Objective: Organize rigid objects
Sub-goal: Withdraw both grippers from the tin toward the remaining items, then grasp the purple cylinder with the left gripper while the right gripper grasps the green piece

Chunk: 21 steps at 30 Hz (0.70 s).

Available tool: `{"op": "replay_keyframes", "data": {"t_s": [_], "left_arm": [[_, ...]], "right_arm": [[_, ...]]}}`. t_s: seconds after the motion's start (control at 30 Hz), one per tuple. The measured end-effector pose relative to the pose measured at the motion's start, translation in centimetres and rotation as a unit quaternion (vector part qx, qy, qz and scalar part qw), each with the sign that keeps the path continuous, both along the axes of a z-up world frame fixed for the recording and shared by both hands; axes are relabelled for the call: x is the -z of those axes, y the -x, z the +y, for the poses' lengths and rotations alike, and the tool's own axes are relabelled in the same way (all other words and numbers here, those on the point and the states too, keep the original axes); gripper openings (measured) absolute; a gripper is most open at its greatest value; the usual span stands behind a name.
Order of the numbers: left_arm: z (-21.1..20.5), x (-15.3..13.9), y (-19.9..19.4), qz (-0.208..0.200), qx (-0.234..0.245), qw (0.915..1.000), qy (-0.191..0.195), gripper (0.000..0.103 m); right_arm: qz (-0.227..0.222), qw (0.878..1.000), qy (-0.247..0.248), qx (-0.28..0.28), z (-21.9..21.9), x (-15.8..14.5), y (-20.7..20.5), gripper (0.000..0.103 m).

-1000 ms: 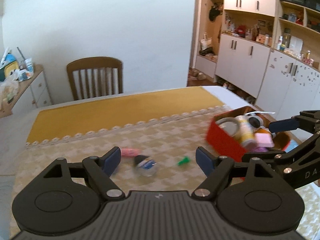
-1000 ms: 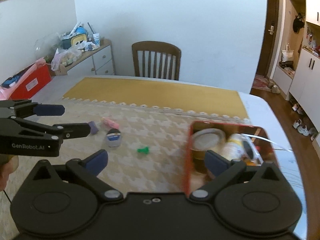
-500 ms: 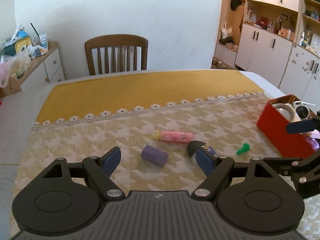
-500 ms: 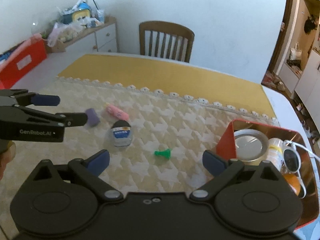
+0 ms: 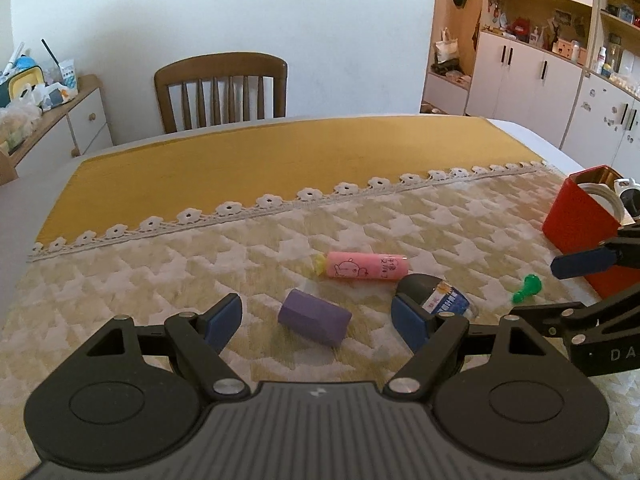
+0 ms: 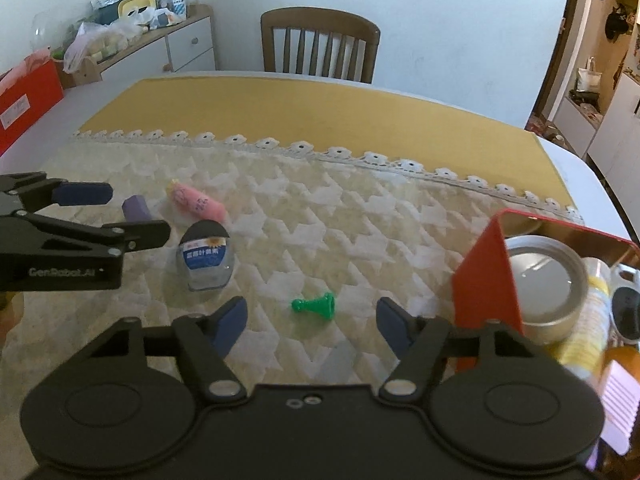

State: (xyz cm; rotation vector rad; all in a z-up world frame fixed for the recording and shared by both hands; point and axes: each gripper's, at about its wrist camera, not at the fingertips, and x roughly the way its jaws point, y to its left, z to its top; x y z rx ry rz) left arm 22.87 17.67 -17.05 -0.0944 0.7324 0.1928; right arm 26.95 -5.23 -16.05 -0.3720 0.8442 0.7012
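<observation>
Between the right gripper's (image 6: 311, 319) blue pads sits the green pawn (image 6: 314, 304), lying flat on the cloth; half a second back it was further ahead, so the gripper has dropped onto it. Jaws closing, pads not yet touching it, so the grasp looks imminent. Red tin (image 6: 484, 276) just to its right, likely drop-off. Left gripper (image 5: 316, 320) spread and empty, now lined up on the purple block (image 5: 314, 317), with pink tube (image 5: 366, 266) beyond and small bottle (image 5: 436, 294) at its right pad.
</observation>
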Motion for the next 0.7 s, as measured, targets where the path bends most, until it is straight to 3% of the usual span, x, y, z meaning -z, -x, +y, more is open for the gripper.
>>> {"op": "replay_keyframes", "data": {"t_s": [0.13, 0.27, 0.4, 0.63, 0.7], "left_arm": [[0.11, 0.57, -0.32, 0.001, 0.003, 1.0000, -0.002, 0.080], [0.15, 0.78, -0.31, -0.002, 0.005, 0.9999, -0.009, 0.070], [0.26, 0.74, -0.30, -0.006, 0.007, 0.9999, -0.008, 0.064], [0.03, 0.59, -0.20, -0.008, 0.014, 0.9998, -0.013, 0.041], [-0.07, 0.54, -0.19, -0.006, 0.016, 0.9998, -0.010, 0.040]], "right_arm": [[0.008, 1.000, 0.002, 0.002, 0.39, 0.48, -0.52, 0.058], [0.006, 1.000, -0.004, -0.001, 0.53, 0.56, -0.73, 0.055], [0.009, 1.000, -0.012, 0.005, 0.47, 0.52, -0.69, 0.047], [-0.002, 1.000, -0.013, 0.011, 0.23, 0.54, -0.33, 0.027], [-0.008, 1.000, -0.008, 0.008, 0.31, 0.56, -0.08, 0.025]]}}
